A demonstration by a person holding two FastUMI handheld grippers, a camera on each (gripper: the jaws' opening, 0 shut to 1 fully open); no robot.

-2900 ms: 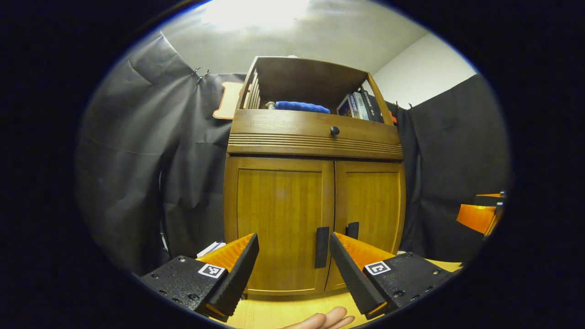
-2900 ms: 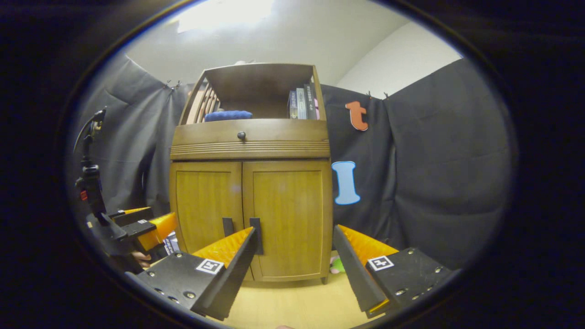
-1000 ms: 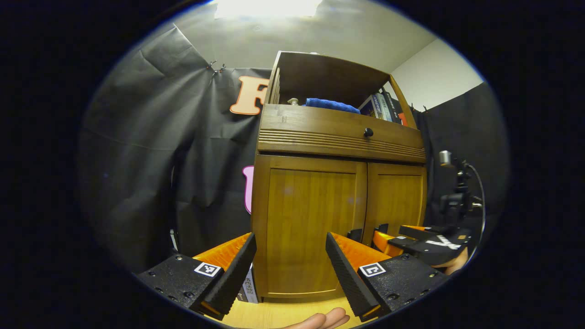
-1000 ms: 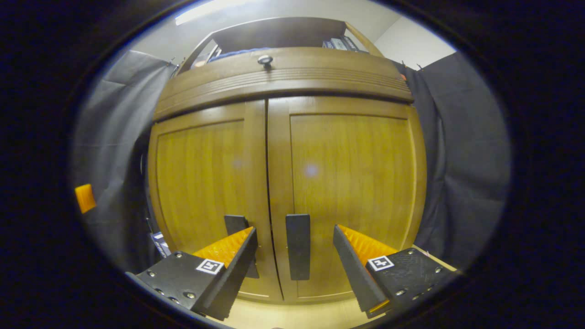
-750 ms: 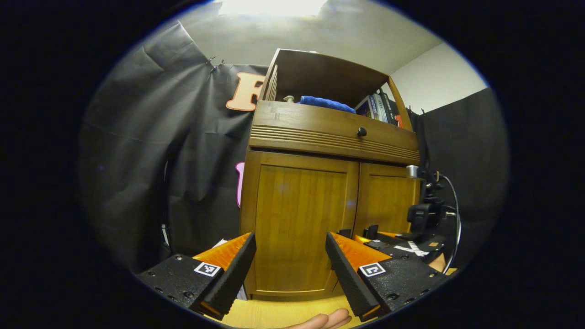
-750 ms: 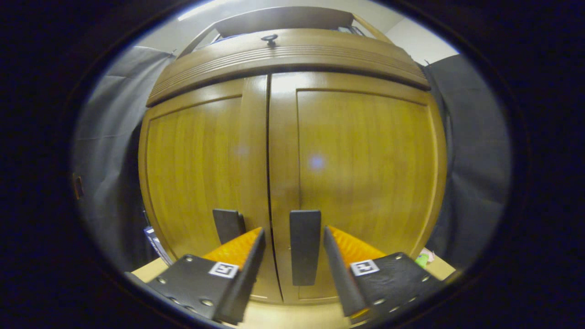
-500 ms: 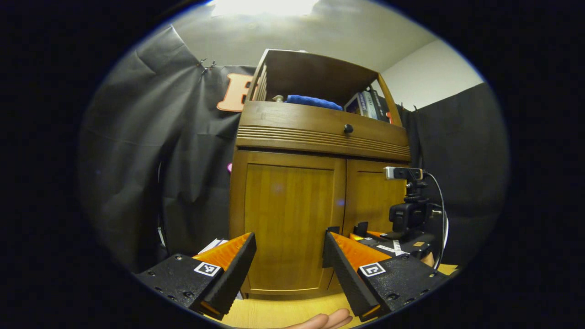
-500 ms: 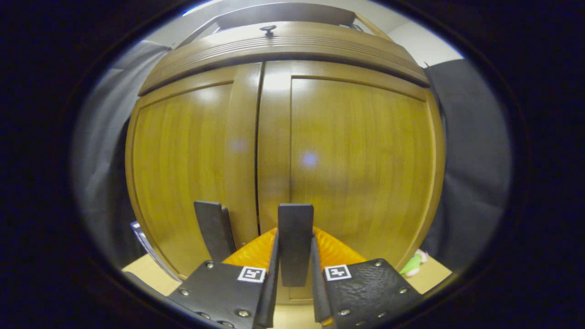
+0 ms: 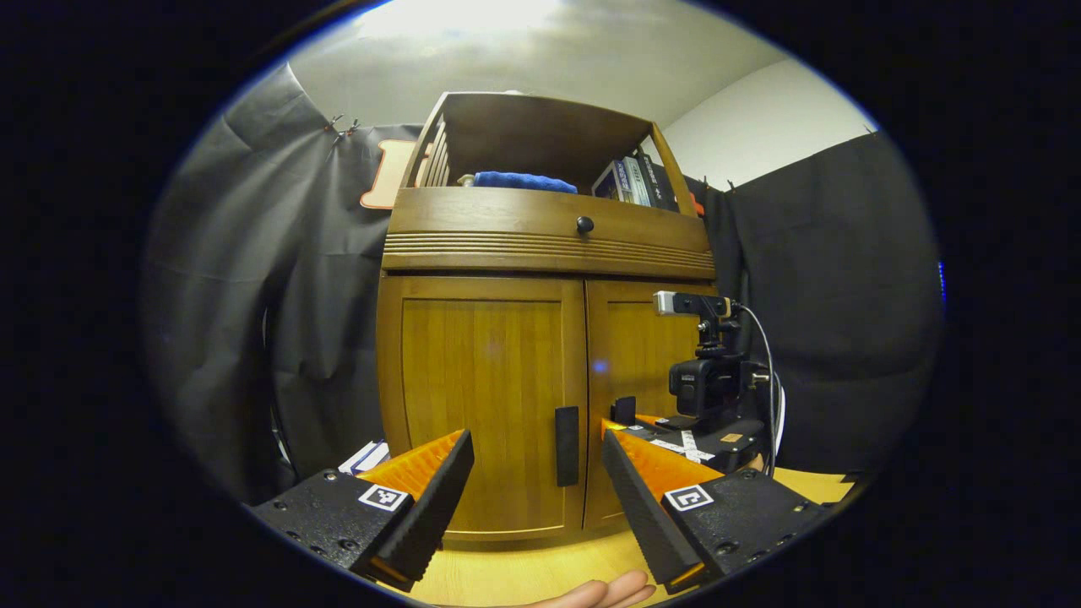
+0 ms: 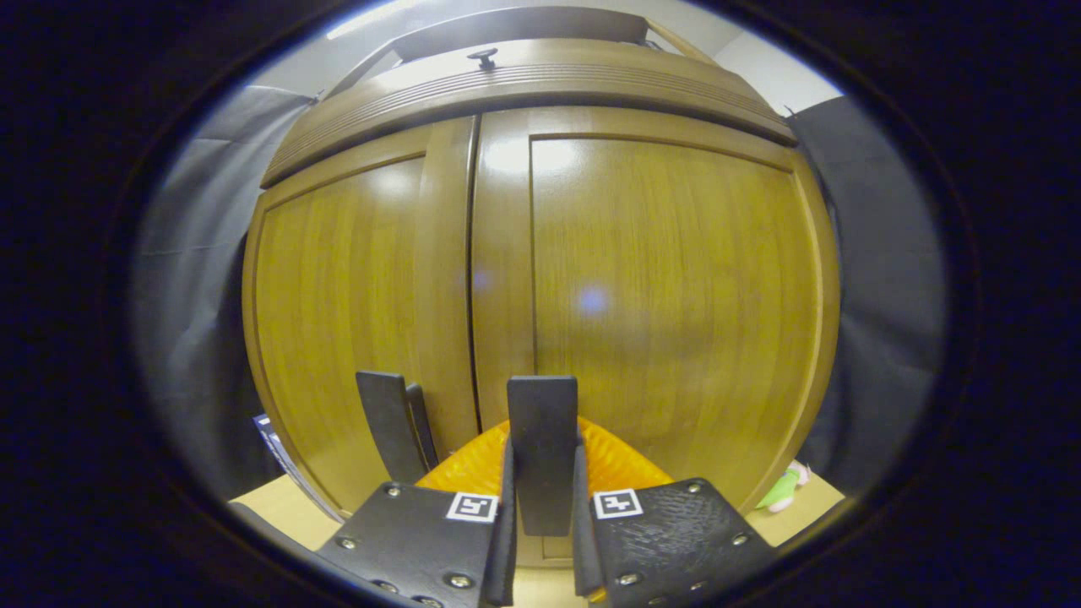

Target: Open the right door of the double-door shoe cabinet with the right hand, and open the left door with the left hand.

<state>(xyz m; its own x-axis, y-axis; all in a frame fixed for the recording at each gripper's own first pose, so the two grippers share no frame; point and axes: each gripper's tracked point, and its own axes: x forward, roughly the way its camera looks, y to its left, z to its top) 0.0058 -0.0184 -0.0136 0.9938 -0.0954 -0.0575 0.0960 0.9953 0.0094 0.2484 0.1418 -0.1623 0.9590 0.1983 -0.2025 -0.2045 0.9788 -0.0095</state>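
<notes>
1. Left gripper view: the shoe cabinet (image 9: 540, 371) sits further left in view than half a second ago, and the left door's handle (image 9: 567, 446), then half covered by a finger, now stands clear between the two fingers.
2. The left gripper (image 9: 537, 494) hangs short of the cabinet with its jaws wide apart and nothing between them.
3. The right gripper (image 9: 638, 422) shows at the right door (image 9: 629, 388), beside the left door's handle; its fingertips are hidden behind the left gripper's own finger.
4. A fingertip of the person's hand (image 9: 604, 594) is cut off below the cabinet.
5. Right gripper view: little has changed in half a second. The right gripper (image 10: 541, 498) stays clamped, both fingers pressing the right door's handle (image 10: 543, 439).
6. The right door (image 10: 667, 312) and left door (image 10: 355, 321) both look closed, seam meeting.
7. The cabinet's upper shelf is cut off at the top.
</notes>
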